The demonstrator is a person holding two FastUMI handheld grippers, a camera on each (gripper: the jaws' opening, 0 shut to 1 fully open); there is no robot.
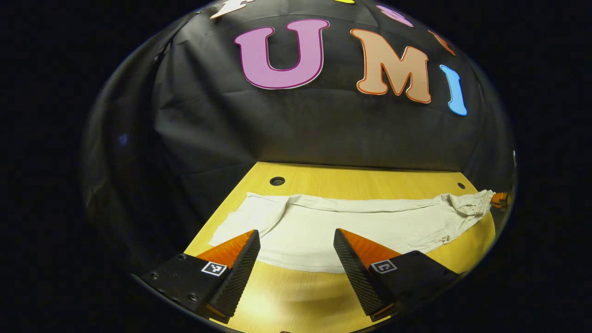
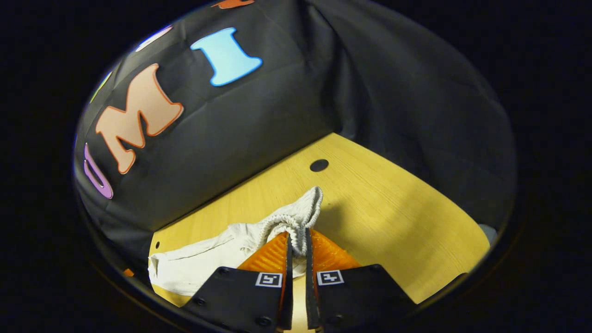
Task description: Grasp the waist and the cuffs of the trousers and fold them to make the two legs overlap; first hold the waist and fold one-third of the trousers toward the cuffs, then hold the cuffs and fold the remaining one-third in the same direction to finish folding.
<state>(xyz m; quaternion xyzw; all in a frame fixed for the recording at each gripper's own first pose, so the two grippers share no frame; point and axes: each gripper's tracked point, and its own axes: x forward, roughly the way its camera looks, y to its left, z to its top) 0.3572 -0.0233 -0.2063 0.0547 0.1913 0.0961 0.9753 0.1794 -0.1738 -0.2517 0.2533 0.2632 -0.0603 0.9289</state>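
Left gripper view: left gripper (image 1: pixel 296 240) jaws spread wide, nothing between them, hovering at the near edge of the trousers (image 1: pixel 351 222). The trousers lie flat across the table (image 1: pixel 296 296) ahead of the jaws, gathered waist (image 1: pixel 471 203) far off to the right, where the right gripper's tip (image 1: pixel 499 199) peeks in.

Right gripper view: right gripper (image 2: pixel 296 240) jaws pressed nearly together, pinching the elastic waist (image 2: pixel 296 217) between the fingers. The bunched waistband sticks up just past the tips; the rest of the cloth trails left of the jaws. A table hole (image 2: pixel 319 165) sits beyond the tips.
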